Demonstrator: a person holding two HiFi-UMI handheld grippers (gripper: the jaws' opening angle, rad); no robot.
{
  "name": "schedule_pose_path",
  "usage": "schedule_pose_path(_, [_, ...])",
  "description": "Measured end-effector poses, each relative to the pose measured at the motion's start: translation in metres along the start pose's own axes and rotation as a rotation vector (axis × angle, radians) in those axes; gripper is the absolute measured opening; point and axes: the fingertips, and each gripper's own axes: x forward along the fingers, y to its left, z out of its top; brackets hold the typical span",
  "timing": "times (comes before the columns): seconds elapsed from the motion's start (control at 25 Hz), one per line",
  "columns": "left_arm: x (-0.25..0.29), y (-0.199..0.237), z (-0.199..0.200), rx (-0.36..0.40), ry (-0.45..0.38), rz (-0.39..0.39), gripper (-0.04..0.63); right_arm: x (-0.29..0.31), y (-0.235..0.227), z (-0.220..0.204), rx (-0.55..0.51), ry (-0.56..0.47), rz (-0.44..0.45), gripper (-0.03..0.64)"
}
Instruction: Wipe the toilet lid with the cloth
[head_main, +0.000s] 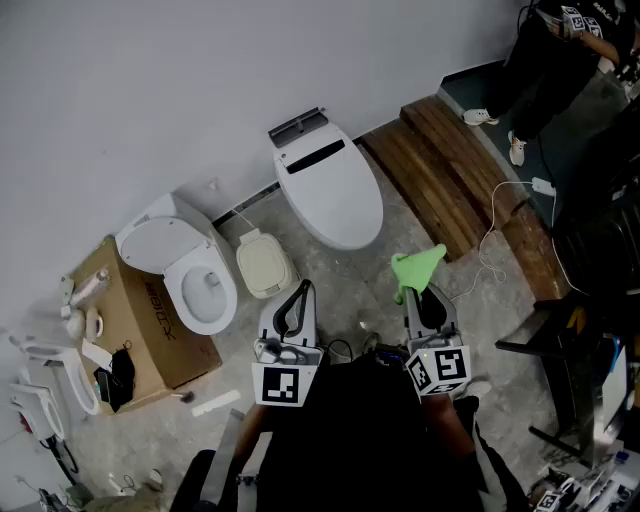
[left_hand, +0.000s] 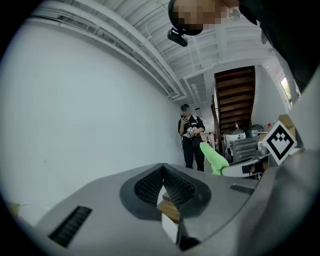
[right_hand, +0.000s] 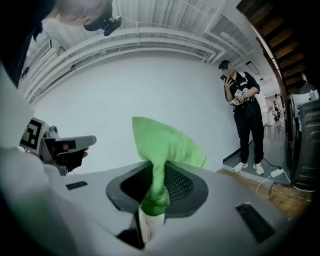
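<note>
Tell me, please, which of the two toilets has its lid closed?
The larger toilet beside the wooden steps: its lid lies flat. The smaller toilet by the cardboard box stands open, bowl exposed.

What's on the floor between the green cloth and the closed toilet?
Nothing, just bare floor between cloth and toilet, in the head view.

Two toilets (head_main: 330, 190), one green cloth (head_main: 416, 266), two grippers, left gripper (head_main: 303, 292) and right gripper (head_main: 421, 293), one cardboard box (head_main: 150, 322), one standing person (head_main: 556, 52), two wooden steps (head_main: 440, 172).
</note>
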Motion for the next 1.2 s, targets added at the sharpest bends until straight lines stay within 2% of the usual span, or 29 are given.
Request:
schedule_pose_path(0.16, [0.003,-0.004,0.0,-0.018,0.006,0.006,-0.002,-0.001,-0.004,0.002,0.0,0.0,0.008,0.084])
schedule_pose_path(0.52, [0.004,-0.037,0.003,-0.009,0.015,0.017,-0.002,-0.022,-0.021,0.004,0.006,0.003,0.037,0.084])
schedule_pose_path(0.92, [-0.004,-0.096,0.003,0.002,0.022,0.084,-0.002,-0.051,-0.056,-0.007,-0.022,0.015,0.12,0.086])
schedule_pose_path(1.2, [0.006,-0.106,-0.012,0.017,0.053,0.115,-0.002,-0.046,-0.076,-0.017,-0.018,0.026,0.138,0.086])
